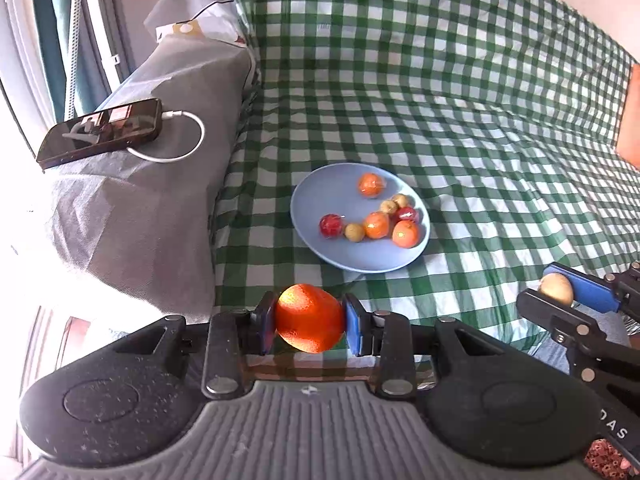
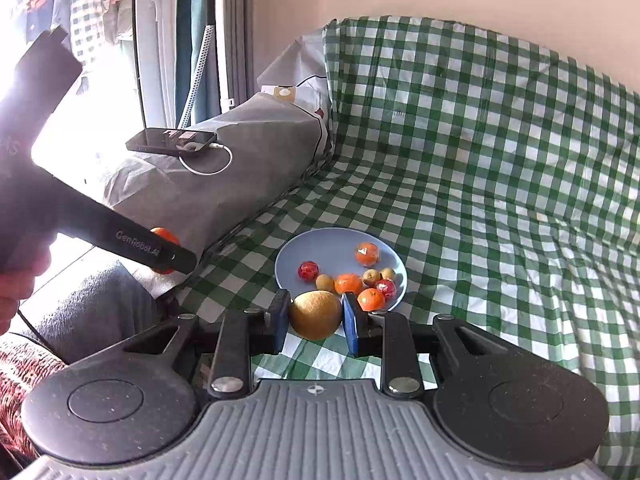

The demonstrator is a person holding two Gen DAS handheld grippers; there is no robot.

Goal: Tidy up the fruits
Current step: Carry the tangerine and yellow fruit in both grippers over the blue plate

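Two grippers clamped: left gripper (image 1: 310,319) on orange (image 1: 310,317) | right gripper (image 2: 316,321) on kiwi (image 2: 315,314) | green-check cloth (image 1: 460,120)

the cloth (image 1: 460,120) over the bed is checked green and white. the plate (image 1: 332,200) is pale blue and carries orange, red and yellow-green fruits. one held fruit (image 1: 310,318) is bright orange, the other (image 2: 315,315) golden brown. the gripper pads (image 1: 354,330) are blue, the pillow (image 1: 160,200) grey, the phone (image 1: 100,134) black with a white cable (image 1: 188,136).

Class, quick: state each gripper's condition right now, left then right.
Left gripper: closed on the orange.
Right gripper: closed on the yellow-brown fruit.
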